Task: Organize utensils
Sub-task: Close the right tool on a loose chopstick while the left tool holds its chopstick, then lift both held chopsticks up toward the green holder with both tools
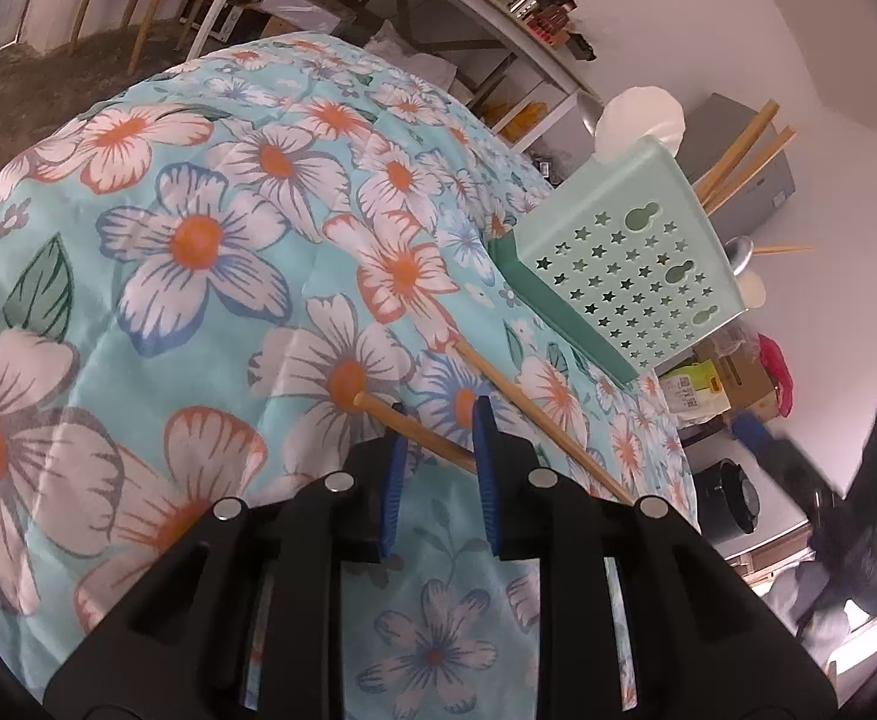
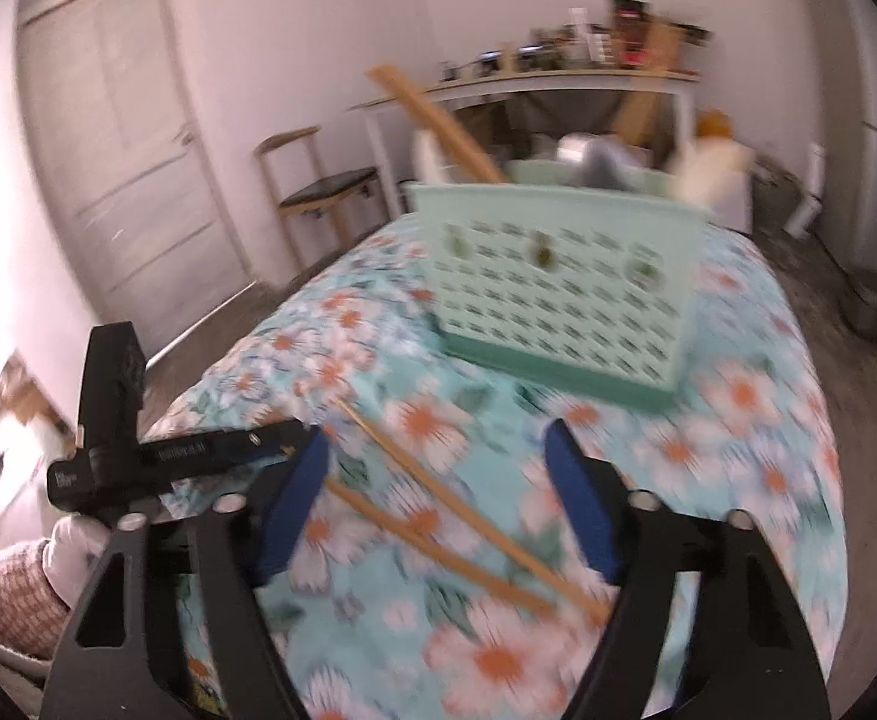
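Note:
Two wooden chopsticks lie on the floral cloth. In the left wrist view one chopstick (image 1: 414, 427) passes between the blue pads of my left gripper (image 1: 441, 420), whose jaws stand a little apart around it; the other chopstick (image 1: 540, 417) lies just to the right. A mint green perforated basket (image 1: 630, 264) with chopsticks and a metal spoon in it stands beyond. My right gripper (image 2: 438, 456) is open and empty above both chopsticks (image 2: 438, 540), with the basket (image 2: 558, 300) ahead.
The floral cloth (image 1: 198, 240) covers the table. The left gripper body and a gloved hand (image 2: 72, 546) show at the left in the right wrist view. A chair (image 2: 318, 192) and a shelf desk (image 2: 528, 84) stand behind.

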The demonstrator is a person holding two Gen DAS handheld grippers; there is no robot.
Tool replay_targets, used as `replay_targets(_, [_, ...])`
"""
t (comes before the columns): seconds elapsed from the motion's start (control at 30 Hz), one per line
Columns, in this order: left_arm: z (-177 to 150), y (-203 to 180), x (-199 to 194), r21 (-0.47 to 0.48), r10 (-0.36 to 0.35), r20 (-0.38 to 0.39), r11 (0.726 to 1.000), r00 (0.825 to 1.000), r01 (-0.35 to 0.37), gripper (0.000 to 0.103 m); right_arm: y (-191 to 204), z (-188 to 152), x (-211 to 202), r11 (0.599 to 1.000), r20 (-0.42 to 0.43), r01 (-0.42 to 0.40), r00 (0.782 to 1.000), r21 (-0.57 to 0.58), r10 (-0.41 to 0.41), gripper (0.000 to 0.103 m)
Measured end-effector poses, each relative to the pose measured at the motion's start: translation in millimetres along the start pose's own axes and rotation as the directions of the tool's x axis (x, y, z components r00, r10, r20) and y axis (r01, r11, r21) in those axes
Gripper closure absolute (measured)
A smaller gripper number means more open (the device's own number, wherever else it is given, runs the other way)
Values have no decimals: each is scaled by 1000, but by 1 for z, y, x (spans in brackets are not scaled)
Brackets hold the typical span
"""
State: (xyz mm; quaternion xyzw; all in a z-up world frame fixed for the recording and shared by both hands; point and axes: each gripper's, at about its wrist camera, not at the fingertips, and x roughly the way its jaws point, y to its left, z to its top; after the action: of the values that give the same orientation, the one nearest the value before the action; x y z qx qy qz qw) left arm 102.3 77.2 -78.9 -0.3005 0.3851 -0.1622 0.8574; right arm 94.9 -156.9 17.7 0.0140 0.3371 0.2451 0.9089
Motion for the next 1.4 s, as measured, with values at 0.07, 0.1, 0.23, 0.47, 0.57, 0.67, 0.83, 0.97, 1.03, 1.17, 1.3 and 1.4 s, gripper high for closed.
replay_targets(0.07, [-3,0,-1,5,-6,9,1000,1000,6,82,8,13,20,998,-48,-34,998,-58,31,55])
replay_targets(0.1, [-4,1,-1,6,-10,14,1000,1000,10,82,12,19,32,994,-82,-52,996,-93,44,61])
replay_targets(0.23, [-7,3,-3,12,-22,30,1000,999,21,82,27,32,75,974,-210,-120,975,-193,79,74])
replay_targets(0.47, [-10,3,-6,15,-22,43,1000,999,22,82,46,33,126,934,-357,-206,929,-293,93,78])
replay_targets(0.57, [-10,3,-6,15,-23,43,1000,999,23,82,50,29,140,923,-397,-211,915,-322,71,78])
replay_targets(0.67, [-11,3,-7,13,-23,43,1000,999,23,82,49,25,153,920,-422,-209,905,-332,53,78])
replay_targets(0.83, [-11,4,-7,14,-23,43,1000,999,23,81,45,20,159,922,-417,-202,908,-330,50,94])
replay_targets(0.97, [-11,4,-8,14,-23,43,1000,999,23,81,38,32,143,934,-352,-158,935,-320,37,97])
replay_targets(1.03, [-11,4,-7,14,-23,43,1000,999,22,80,32,43,134,944,-308,-126,951,-303,29,97])
replay_targets(1.17, [-11,4,-7,13,-21,43,1000,999,20,80,11,68,85,972,-151,-33,988,-233,-3,97])
replay_targets(1.3, [-12,4,-8,14,-14,44,1000,999,13,80,-13,74,32,989,-2,56,998,-138,-57,97])
replay_targets(1.4, [-12,4,-9,14,-15,47,1000,999,15,80,-31,67,-5,993,92,108,990,-43,-104,97])
